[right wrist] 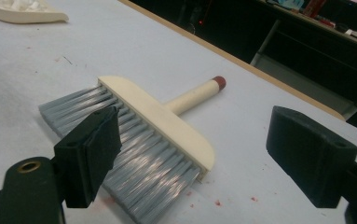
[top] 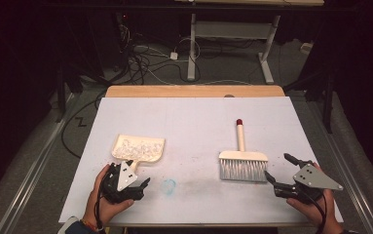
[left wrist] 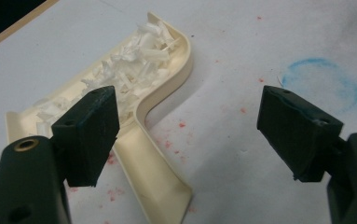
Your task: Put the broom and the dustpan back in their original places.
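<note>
While both tools, left tool (top: 136, 181) and right tool (top: 278, 171), stand spread and empty, treat the dustpan (left wrist: 134, 88) as light, stiff plastic. You should grip its flat handle (left wrist: 155, 184) and keep it level, because the loose white shreds (left wrist: 129, 63) spill easily.

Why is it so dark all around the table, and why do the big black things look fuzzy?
High view: light falls on the white table while the floor around stays dim. Left gripper view: the black jaws sit close to the lens, so they look soft, while the dustpan is sharper. Right gripper view: the brush bristles shine with glare.
</note>
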A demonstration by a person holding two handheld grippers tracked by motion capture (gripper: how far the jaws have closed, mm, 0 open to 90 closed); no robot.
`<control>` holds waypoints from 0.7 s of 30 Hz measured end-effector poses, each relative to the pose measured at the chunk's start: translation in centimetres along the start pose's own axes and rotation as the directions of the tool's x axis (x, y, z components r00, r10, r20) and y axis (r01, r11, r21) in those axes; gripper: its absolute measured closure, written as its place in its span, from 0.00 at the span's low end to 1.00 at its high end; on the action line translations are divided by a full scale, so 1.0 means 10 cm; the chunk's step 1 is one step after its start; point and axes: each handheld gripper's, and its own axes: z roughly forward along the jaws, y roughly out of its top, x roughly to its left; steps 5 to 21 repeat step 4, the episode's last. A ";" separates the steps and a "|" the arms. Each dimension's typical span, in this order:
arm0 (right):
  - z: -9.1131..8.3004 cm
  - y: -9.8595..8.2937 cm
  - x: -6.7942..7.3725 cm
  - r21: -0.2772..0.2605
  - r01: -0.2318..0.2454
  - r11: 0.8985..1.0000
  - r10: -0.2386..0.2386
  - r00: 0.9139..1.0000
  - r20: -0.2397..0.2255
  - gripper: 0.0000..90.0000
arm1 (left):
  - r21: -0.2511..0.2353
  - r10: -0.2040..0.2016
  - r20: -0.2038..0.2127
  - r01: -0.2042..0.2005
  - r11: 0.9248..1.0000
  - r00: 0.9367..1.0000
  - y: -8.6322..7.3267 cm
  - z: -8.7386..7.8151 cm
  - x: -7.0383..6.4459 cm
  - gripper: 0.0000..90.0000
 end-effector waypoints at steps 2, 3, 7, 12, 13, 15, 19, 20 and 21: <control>0.00 0.00 0.00 0.001 0.000 1.000 0.000 1.000 -0.004 0.20 | 0.002 0.000 -0.001 0.000 1.000 1.000 0.00 0.01 0.00 0.22; 0.00 0.00 0.01 0.004 0.003 1.000 -0.003 1.000 -0.003 0.20 | 0.001 -0.003 0.000 0.003 1.000 1.000 0.00 0.01 0.00 0.22; 0.01 0.00 0.01 0.007 0.005 1.000 -0.005 1.000 0.000 0.20 | -0.003 -0.009 0.001 0.009 1.000 1.000 0.00 0.01 0.01 0.22; 0.01 0.00 0.01 0.007 0.005 1.000 -0.005 1.000 0.000 0.20 | -0.003 -0.009 0.001 0.009 1.000 1.000 0.00 0.01 0.01 0.22; 0.01 0.00 0.01 0.007 0.005 1.000 -0.005 1.000 0.000 0.20 | -0.003 -0.009 0.001 0.009 1.000 1.000 0.00 0.01 0.01 0.22; 0.01 0.00 0.01 0.007 0.005 1.000 -0.005 1.000 0.000 0.20 | -0.003 -0.009 0.001 0.009 1.000 1.000 0.00 0.01 0.01 0.22; 0.01 0.00 0.01 0.007 0.005 1.000 -0.005 1.000 0.000 0.20 | -0.003 -0.009 0.001 0.009 1.000 1.000 0.00 0.01 0.01 0.22; 0.01 0.00 0.01 0.007 0.005 1.000 -0.005 1.000 0.000 0.20 | -0.003 -0.009 0.001 0.009 1.000 1.000 0.00 0.01 0.01 0.22; 0.01 0.00 0.01 0.007 0.005 1.000 -0.005 1.000 0.000 0.20 | -0.003 -0.009 0.001 0.009 1.000 1.000 0.00 0.01 0.01 0.22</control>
